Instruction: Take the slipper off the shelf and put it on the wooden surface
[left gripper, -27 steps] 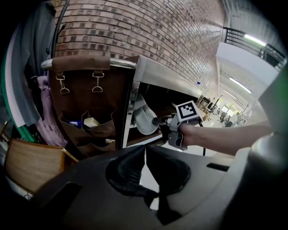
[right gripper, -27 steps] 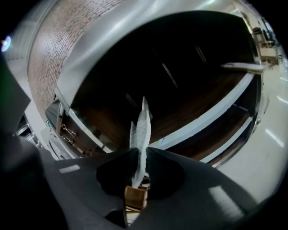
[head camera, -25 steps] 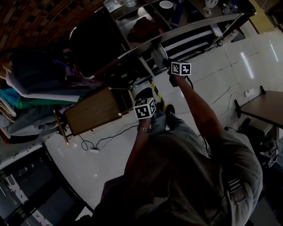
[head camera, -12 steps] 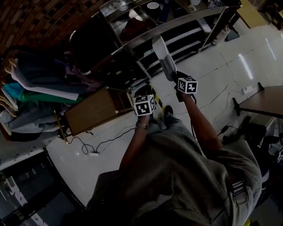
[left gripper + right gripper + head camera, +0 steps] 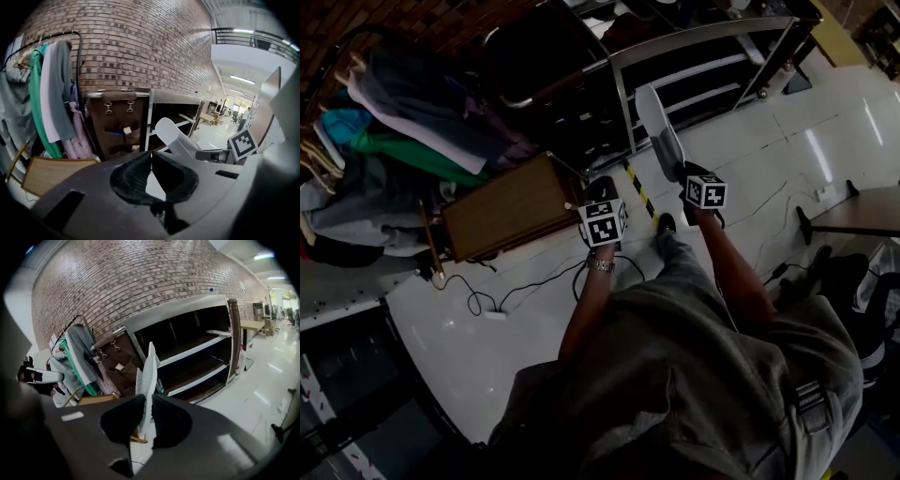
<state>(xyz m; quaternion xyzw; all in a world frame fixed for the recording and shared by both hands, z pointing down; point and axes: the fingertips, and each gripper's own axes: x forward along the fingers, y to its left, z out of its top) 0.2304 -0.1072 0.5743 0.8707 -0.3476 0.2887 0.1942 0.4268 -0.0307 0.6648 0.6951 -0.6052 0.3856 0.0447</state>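
The right gripper (image 5: 145,399) has its jaws pinched almost together on the thin sole of the white slipper (image 5: 149,366), which stands edge-on and rises past the tips. The left gripper (image 5: 151,154) is closed with nothing in it. The slipper hangs in the air before the metal shelf (image 5: 712,56), right of the wooden surface (image 5: 511,206), a flat brown board. A brown pocket organiser (image 5: 117,124) holds a small pale item.
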